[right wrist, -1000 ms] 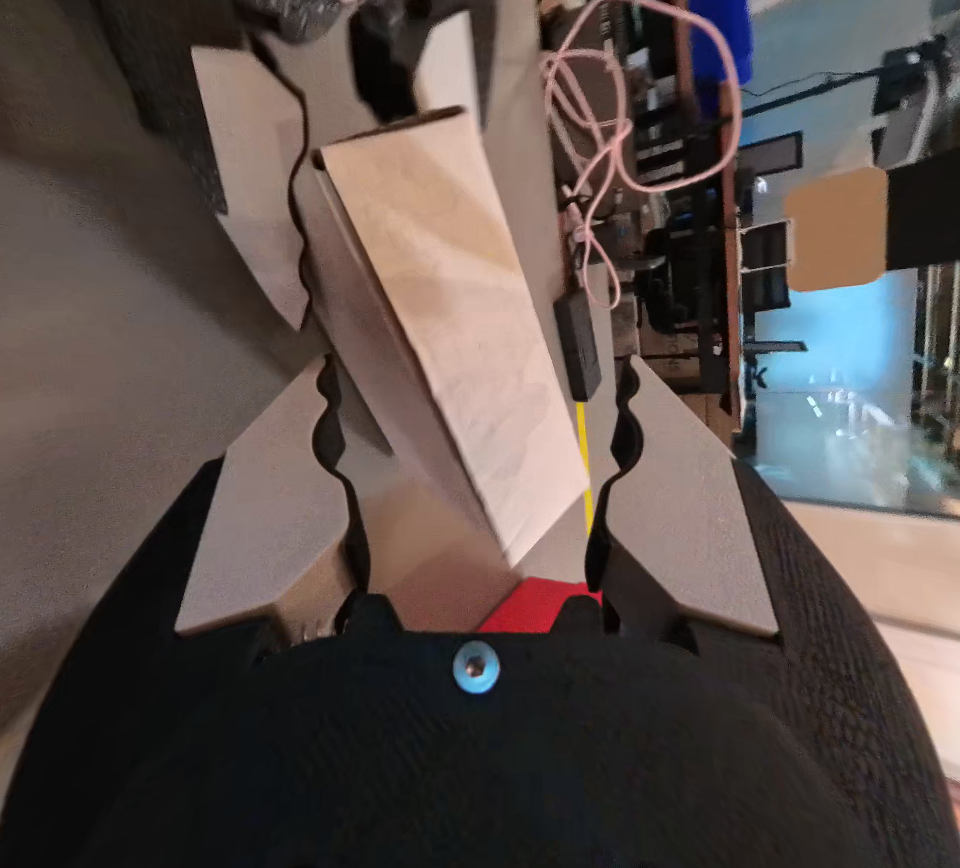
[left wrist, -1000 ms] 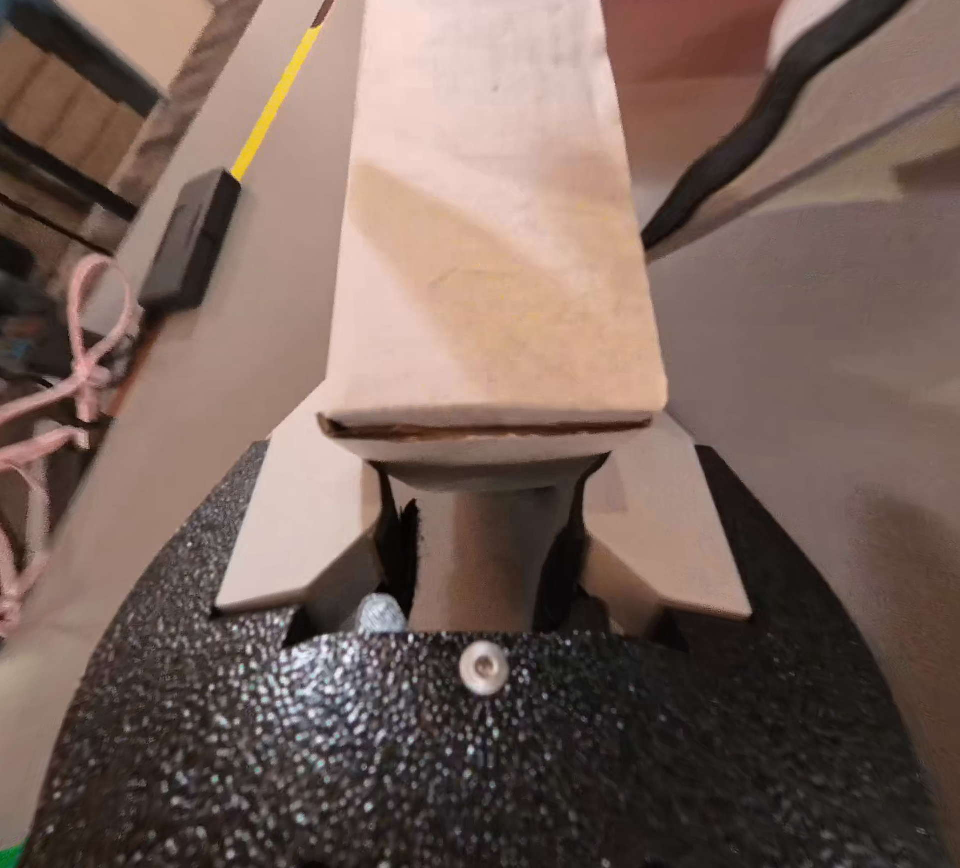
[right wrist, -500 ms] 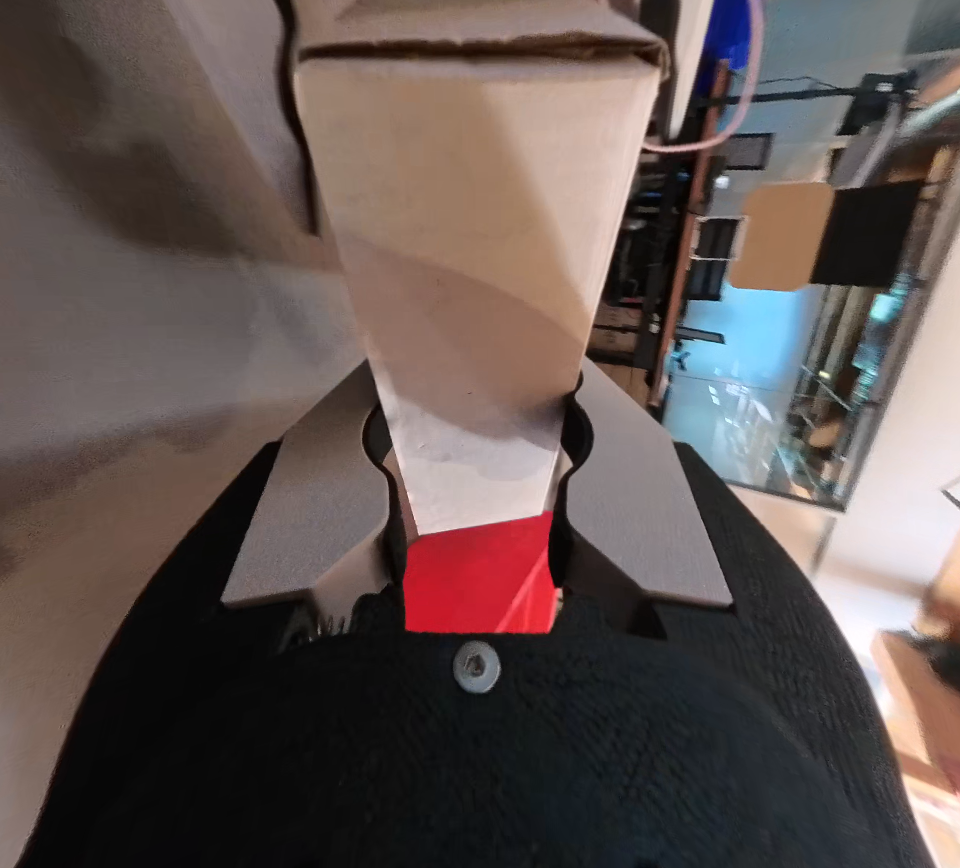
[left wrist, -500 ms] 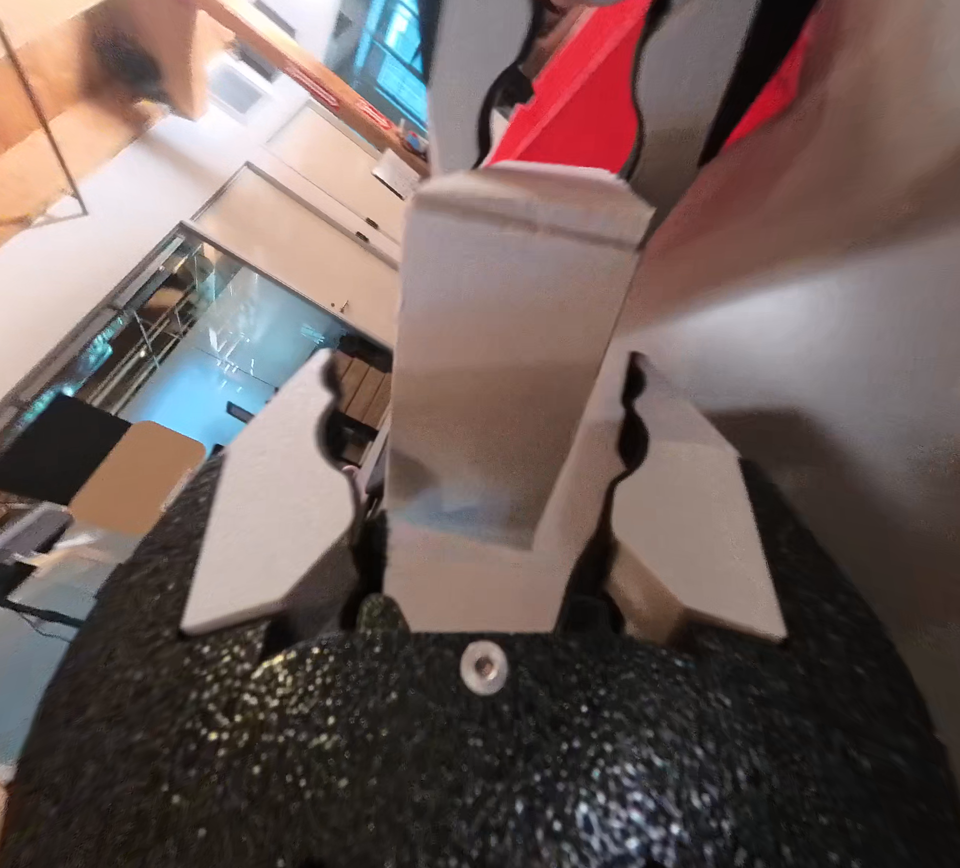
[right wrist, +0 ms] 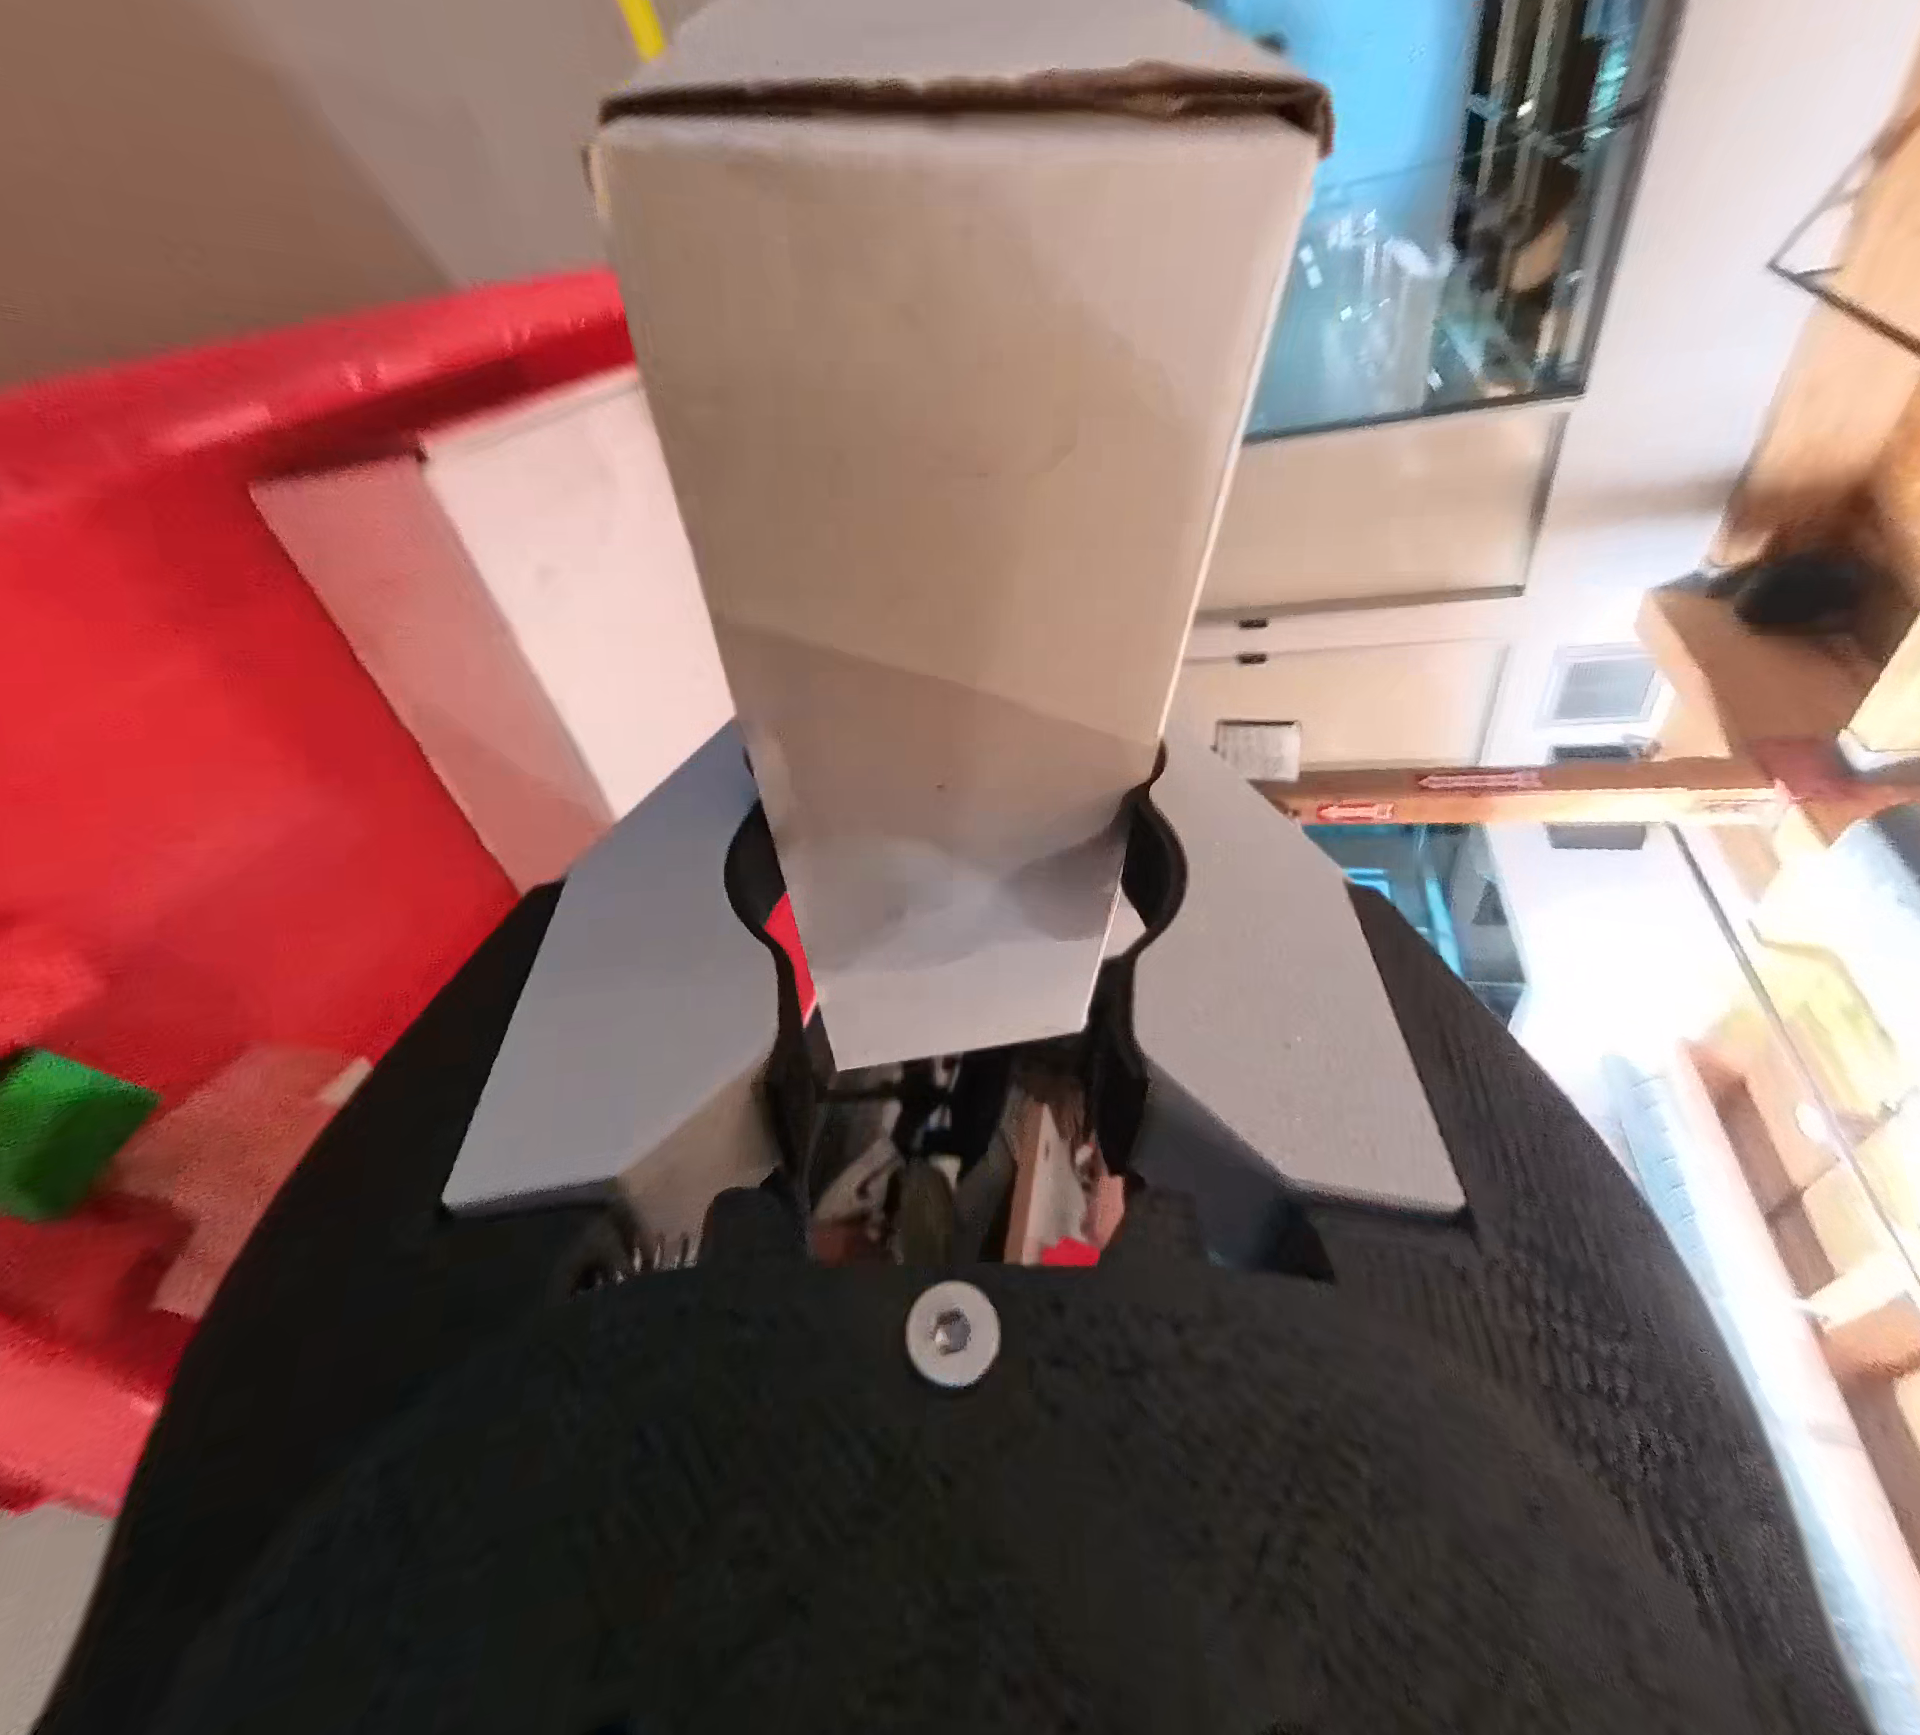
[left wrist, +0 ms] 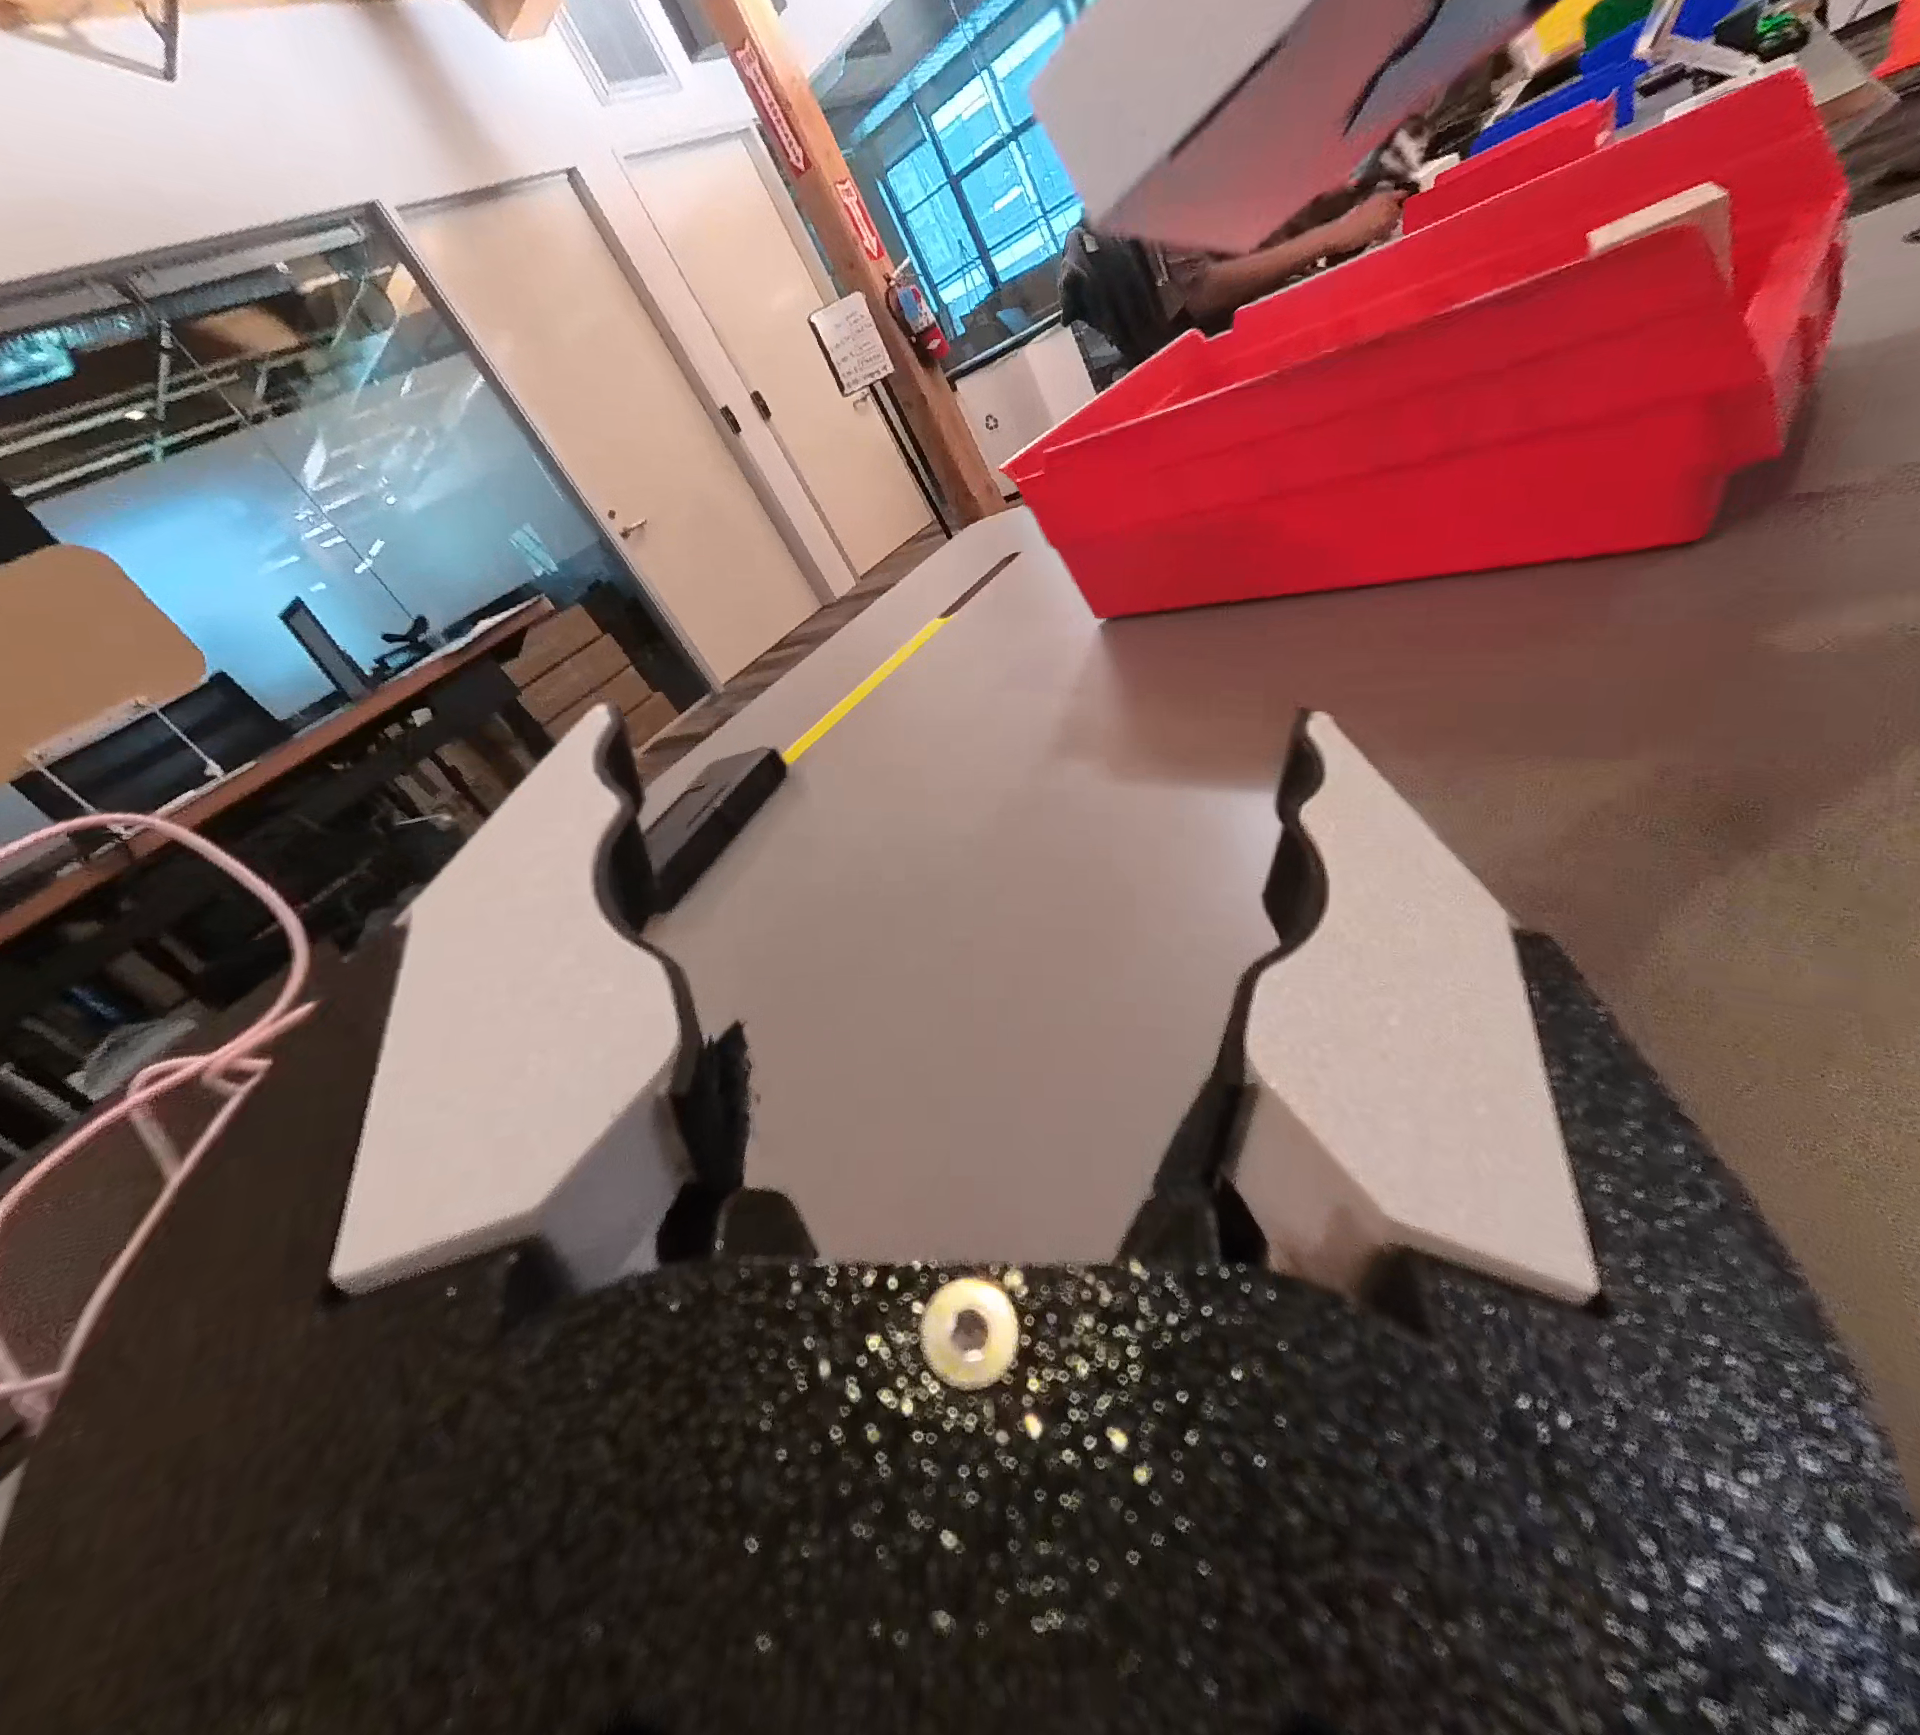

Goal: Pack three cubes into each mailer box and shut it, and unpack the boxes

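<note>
A wide grey bench (left wrist: 1558, 750) stretches ahead of the left tool (left wrist: 951, 864), which hovers low over it with its two pale fingers (left wrist: 520, 1010) spread wide and nothing between them. Ahead and to the right of that tool, a long red bin (left wrist: 1403, 459) rests on the bench, with a second red bin just behind it. Above the bins, in the upper right of the left wrist view, the white mailer box (left wrist: 1226, 116) hangs in the air, blurred.

In the right wrist view, the right tool (right wrist: 951, 812) clamps that same mailer box (right wrist: 935, 438) by one narrow end, a finger pressing each side. The box is shut and points straight away from the tool, its far end showing a folded cardboard seam. To the left of this tool, another white box (right wrist: 540, 605) sits inside the red bin (right wrist: 208, 646). Nearer, at the left edge, a small green cube (right wrist: 62, 1135) lies in the bin beside a pale wooden piece (right wrist: 239, 1155), too blurred to identify.

On the bench just ahead of the left tool's left finger lies a small black block (left wrist: 717, 812), with a thin yellow stripe (left wrist: 862, 688) running away beyond it.
</note>
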Action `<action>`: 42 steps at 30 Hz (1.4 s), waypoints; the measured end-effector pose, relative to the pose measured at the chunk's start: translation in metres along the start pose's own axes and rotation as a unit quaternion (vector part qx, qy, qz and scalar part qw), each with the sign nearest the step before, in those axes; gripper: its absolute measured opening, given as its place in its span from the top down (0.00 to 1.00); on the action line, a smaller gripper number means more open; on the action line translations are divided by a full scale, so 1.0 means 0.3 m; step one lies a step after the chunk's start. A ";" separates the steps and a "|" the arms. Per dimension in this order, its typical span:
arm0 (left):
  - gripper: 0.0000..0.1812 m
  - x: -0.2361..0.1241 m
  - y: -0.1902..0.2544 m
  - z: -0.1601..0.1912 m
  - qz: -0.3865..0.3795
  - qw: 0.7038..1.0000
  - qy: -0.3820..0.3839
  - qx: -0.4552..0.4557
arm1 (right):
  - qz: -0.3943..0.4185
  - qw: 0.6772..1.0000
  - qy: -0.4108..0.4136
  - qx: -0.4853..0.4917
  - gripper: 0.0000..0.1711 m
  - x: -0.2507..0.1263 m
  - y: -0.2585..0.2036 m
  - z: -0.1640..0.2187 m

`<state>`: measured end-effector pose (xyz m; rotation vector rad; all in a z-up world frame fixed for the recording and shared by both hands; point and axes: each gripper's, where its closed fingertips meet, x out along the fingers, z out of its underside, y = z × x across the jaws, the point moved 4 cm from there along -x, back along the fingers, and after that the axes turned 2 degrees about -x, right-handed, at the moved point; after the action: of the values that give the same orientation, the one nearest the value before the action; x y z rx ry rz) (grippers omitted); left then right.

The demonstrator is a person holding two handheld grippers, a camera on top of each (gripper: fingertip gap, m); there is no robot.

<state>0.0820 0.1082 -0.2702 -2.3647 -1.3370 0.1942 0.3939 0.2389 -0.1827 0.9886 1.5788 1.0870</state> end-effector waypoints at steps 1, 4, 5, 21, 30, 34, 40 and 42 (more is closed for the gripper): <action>0.33 0.002 0.012 -0.004 0.006 1.000 0.000 -0.002 | -0.010 1.000 -0.013 -0.011 0.62 0.032 -0.017 0.024; 0.34 0.011 0.051 -0.012 0.022 1.000 0.000 0.012 | -0.042 0.996 -0.051 -0.054 0.62 0.119 -0.077 0.077; 0.34 0.014 0.060 -0.009 0.026 0.999 -0.003 0.021 | -0.050 0.995 -0.060 -0.069 0.62 0.144 -0.096 0.088; 0.36 0.036 0.010 0.060 0.020 0.997 -0.046 -0.058 | -0.045 0.991 -0.068 -0.106 0.61 0.339 -0.200 0.109; 0.36 0.046 0.021 0.078 0.032 0.996 -0.064 -0.061 | -0.200 0.979 -0.047 0.015 0.50 0.223 -0.182 0.094; 0.36 0.046 0.020 0.077 0.032 0.995 -0.063 -0.066 | -0.210 0.976 -0.064 -0.001 0.60 0.179 -0.179 0.102; 0.36 0.046 0.019 0.079 0.032 0.995 -0.065 -0.069 | -0.242 0.967 -0.076 -0.015 0.91 0.139 -0.205 0.094; 0.36 0.046 0.020 0.079 0.034 0.995 -0.066 -0.071 | -0.242 0.967 -0.080 -0.007 0.92 0.141 -0.197 0.095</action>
<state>0.0866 0.1240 -0.2930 -2.5586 -1.3719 0.2874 0.4059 0.2677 -0.2542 0.6145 1.5654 0.6611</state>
